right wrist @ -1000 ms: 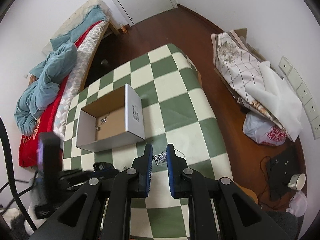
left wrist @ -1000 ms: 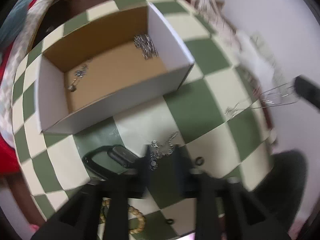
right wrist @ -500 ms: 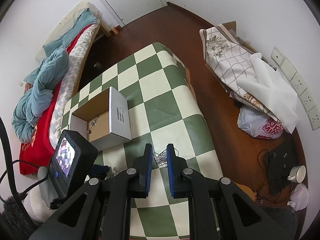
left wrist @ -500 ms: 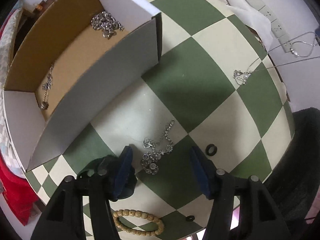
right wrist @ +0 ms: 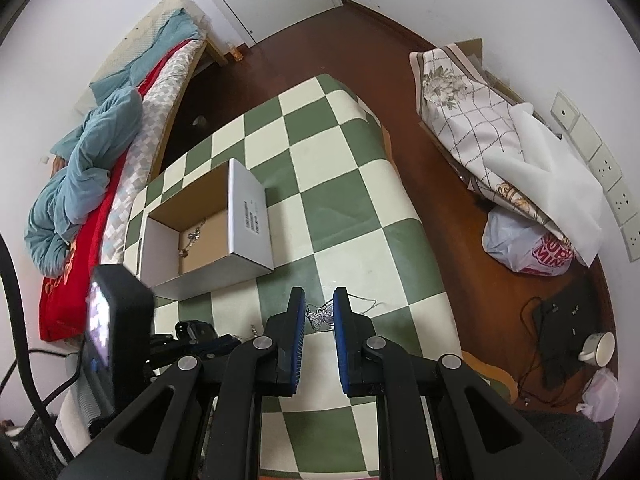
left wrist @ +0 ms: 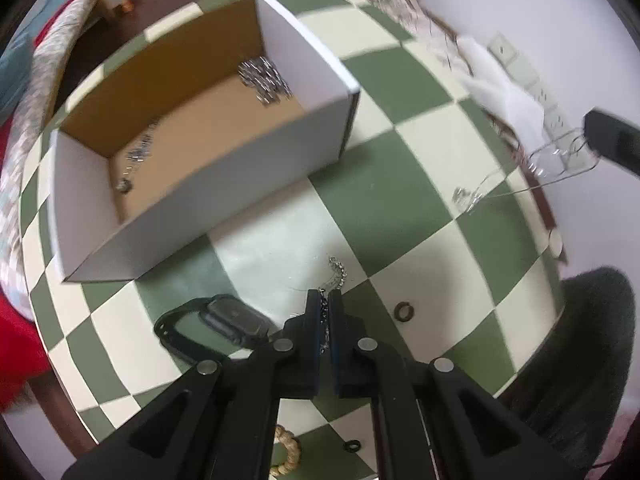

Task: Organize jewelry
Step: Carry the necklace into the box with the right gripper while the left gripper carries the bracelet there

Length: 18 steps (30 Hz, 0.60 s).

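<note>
In the left wrist view my left gripper (left wrist: 325, 300) is shut on a silver chain bracelet (left wrist: 338, 271) lying on the checked tablecloth (left wrist: 384, 196), in front of the open cardboard box (left wrist: 224, 172). The box holds a silver chain heap (left wrist: 264, 80) and a pendant necklace (left wrist: 136, 156). In the right wrist view my right gripper (right wrist: 319, 312) hangs high over the table with a thin butterfly necklace (right wrist: 320, 317) between its fingers. The necklace also shows in the left wrist view (left wrist: 532, 176), dangling at the right.
A black watch (left wrist: 224, 320), a dark ring (left wrist: 403, 312), a small black ring (left wrist: 352, 446) and a wooden bead bracelet (left wrist: 288, 456) lie near my left gripper. A bed (right wrist: 100, 152) stands left of the table, bags and cloth (right wrist: 500, 152) on the floor at right.
My left gripper was open around the chain bracelet half a second ago and has shut on it. The right gripper still holds the butterfly necklace and has drifted slightly.
</note>
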{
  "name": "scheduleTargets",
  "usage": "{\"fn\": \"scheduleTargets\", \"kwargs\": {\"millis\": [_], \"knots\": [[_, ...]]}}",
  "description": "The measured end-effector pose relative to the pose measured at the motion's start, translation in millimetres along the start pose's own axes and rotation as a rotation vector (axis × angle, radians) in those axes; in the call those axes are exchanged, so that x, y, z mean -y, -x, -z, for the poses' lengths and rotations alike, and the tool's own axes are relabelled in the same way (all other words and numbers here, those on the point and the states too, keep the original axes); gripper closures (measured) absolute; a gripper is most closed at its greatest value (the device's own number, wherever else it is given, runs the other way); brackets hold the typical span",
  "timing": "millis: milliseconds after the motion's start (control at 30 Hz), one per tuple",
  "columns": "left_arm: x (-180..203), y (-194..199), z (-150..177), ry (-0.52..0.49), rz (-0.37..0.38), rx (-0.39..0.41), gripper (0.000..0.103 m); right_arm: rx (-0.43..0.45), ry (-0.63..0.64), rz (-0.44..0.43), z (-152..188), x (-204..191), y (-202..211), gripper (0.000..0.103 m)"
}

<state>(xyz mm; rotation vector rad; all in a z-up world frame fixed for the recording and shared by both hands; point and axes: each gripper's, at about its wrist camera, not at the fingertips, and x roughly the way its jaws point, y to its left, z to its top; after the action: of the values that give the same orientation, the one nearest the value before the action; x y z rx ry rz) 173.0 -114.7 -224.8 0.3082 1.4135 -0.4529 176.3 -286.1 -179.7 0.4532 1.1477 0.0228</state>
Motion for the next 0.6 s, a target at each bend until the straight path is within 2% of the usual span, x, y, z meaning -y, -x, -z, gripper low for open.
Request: {"fn": "scheduleTargets", "kwargs": {"millis": [267, 600], "knots": [[-19.4, 66.1, 15.1, 0.082, 0.032, 0.166, 0.102, 0.016, 0.017, 0.003, -2.7, -8.1, 10.5, 0.089], [-30.6, 159.7, -16.8, 0.125, 0.058, 0.380, 0.102, 0.058, 0.072, -0.044, -10.1, -40.7, 43.3, 0.089]]}}
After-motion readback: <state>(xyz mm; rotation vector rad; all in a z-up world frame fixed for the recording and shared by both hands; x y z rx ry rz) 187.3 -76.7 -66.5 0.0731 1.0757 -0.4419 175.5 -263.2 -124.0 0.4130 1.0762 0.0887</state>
